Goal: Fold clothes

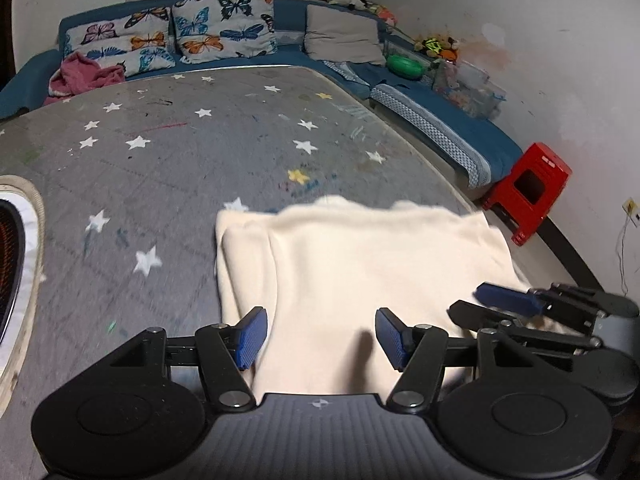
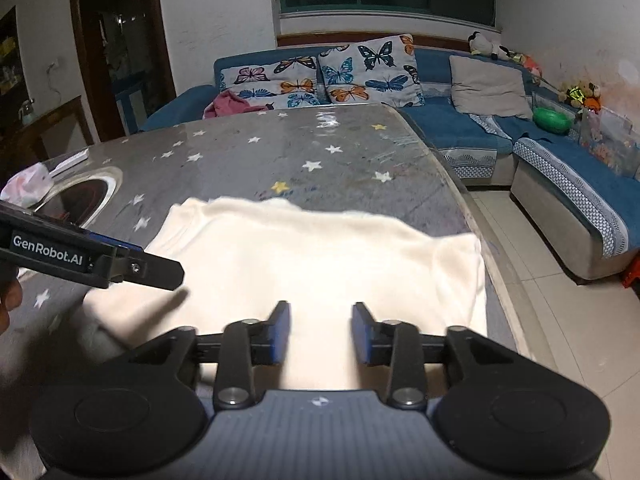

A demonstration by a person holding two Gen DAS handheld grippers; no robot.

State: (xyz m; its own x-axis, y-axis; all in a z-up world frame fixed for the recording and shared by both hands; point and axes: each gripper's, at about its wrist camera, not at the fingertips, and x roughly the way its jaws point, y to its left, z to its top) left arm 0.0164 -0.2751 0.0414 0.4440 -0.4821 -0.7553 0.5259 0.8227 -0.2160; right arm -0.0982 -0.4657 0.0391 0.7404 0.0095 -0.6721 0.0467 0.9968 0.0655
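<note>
Cream garment (image 1: pixel 360 264) lies flat on tabletop (image 1: pixel 160 152), long axis crosswise, near hem directly under both wide, empty tongs, left tongs (image 1: pixel 320 338) and right tongs (image 2: pixel 321 332), equally near.

Table (image 2: pixel 248 160): grey star-printed cover, scribbled. On it: cream folded garment (image 2: pixel 320 252) near right edge; round inset heater (image 2: pixel 86 196) at left.

Garment on the table, ahead of both tongs

The folded garment (image 1: pixel 360 264) lies on the table (image 1: pixel 160 168) before the left gripper (image 1: pixel 320 338), the right gripper (image 2: pixel 320 334) beside it; the sofa (image 2: pixel 460 128) stands behind, a stool (image 1: pixel 528 188) to the right.
</note>
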